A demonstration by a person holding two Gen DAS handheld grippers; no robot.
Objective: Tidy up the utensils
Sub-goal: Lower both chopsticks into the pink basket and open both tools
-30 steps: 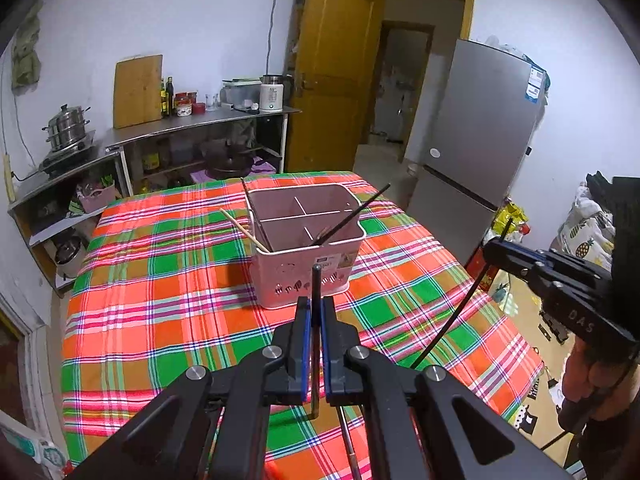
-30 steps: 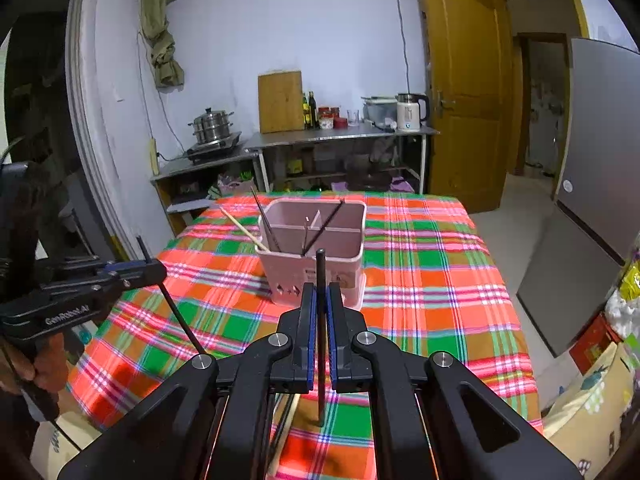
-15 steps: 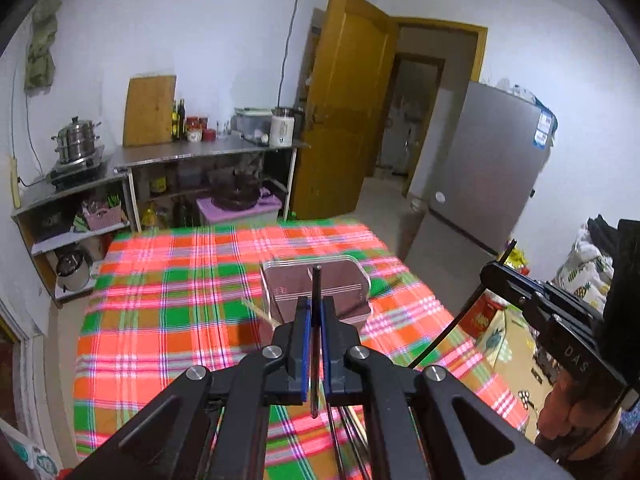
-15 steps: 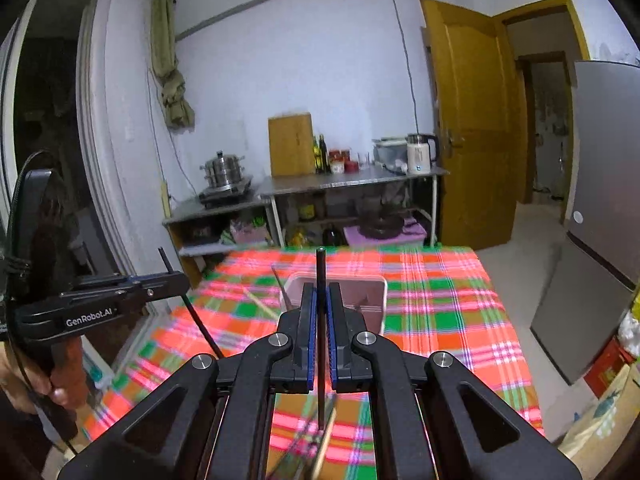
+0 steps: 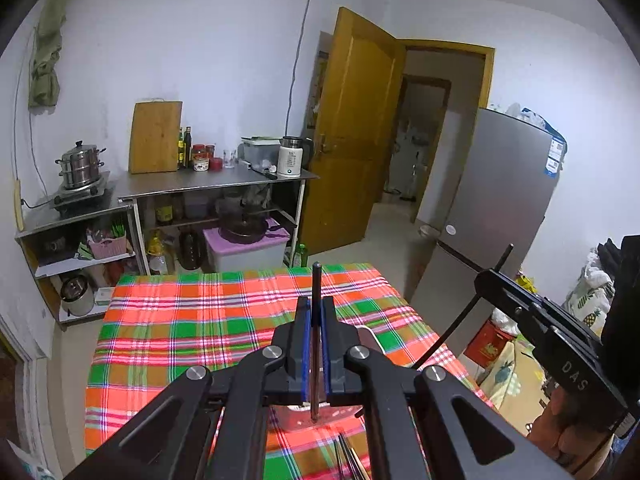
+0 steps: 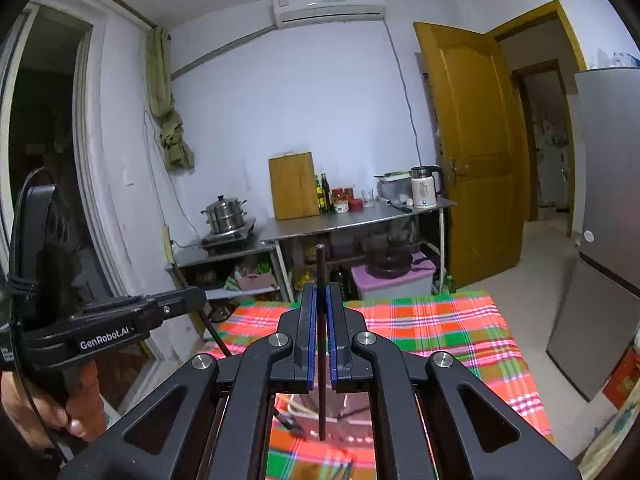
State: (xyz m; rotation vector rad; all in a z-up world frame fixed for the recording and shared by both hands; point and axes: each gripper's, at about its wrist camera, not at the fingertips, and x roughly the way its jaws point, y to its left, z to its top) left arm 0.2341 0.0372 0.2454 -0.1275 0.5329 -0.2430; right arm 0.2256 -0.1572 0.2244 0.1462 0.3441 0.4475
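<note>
Hiding behind tongs [image 6: 321,344], pink holder [image 6: 352,404]

both wrist views face kitchen shelf [image 5: 216,180]

My left gripper [image 5: 315,340]: at 6 o'clock, blue pads pinched on a dark chopstick [image 5: 315,320] standing upright between them.
My right gripper [image 5: 490,280]: at 3 o'clock, clamped on a second dark chopstick [image 5: 456,330] slanting down toward 5 o'clock.
Table [image 5: 192,320]: plaid cloth of red, green and orange, spread below centre.
Pink holder [image 5: 340,410]: mostly hidden behind my left gripper at 6 o'clock.
Loose chopsticks [image 5: 348,456]: lying on the cloth at 6 o'clock.
Fridge [image 5: 508,192]: at 2 o'clock.
Door [image 5: 352,132]: yellow, open, at 12 o'clock.
</note>
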